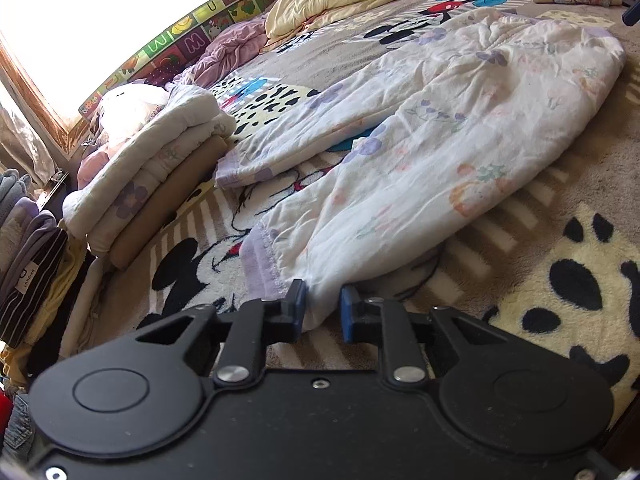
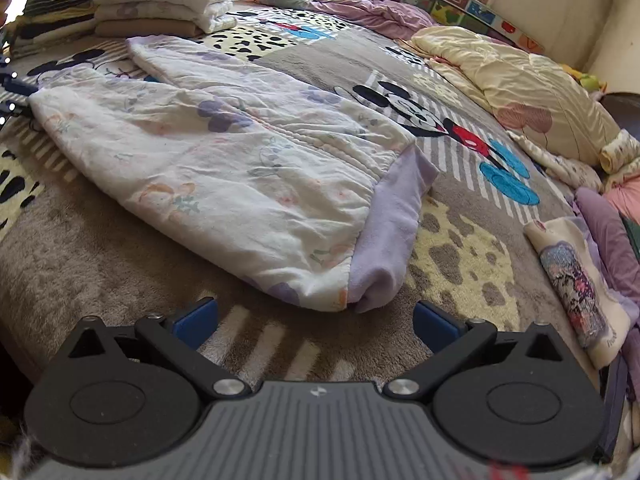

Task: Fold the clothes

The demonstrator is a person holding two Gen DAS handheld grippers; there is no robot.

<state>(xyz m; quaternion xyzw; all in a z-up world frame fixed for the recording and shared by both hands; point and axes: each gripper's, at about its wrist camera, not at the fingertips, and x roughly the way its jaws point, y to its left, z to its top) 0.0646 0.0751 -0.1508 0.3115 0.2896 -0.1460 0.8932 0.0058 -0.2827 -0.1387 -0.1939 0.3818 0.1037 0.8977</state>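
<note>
**Floral pyjama trousers laid flat on the cartoon blanket, one cuff pinched**

A pair of white floral pyjama trousers (image 1: 420,152) lies spread across a plush cartoon-mouse blanket (image 1: 560,288) that covers the bed. The two legs run apart from each other toward lilac cuffs, and the wide lilac waistband (image 2: 396,216) sits at the other end, nearest the right wrist camera.

The left gripper (image 1: 320,308) is at the end of the nearer trouser leg. Its blue-padded fingers (image 1: 298,304) are drawn in to a narrow gap, with the white fabric beside the lilac cuff (image 1: 262,264) bunched between them and touching both pads; it has hold of that leg end.

The right gripper (image 2: 316,322) stands wide open just short of the waistband corner. Its blue pads (image 2: 196,320) sit well apart over the blanket, and nothing lies between them. The folded corner of the waistband is near the gap but apart from both pads.

At the far side of the bed, a stack of folded clothes (image 1: 160,160) rests on the blanket, white floral pieces on top of a tan one. A crumpled cream quilt (image 2: 532,92) and a lilac sheet (image 2: 372,10) lie along the alphabet play mat (image 1: 192,28) standing at the bed's edge. A folded cream garment with a printed picture (image 2: 576,280) lies to the right of the waistband.
</note>
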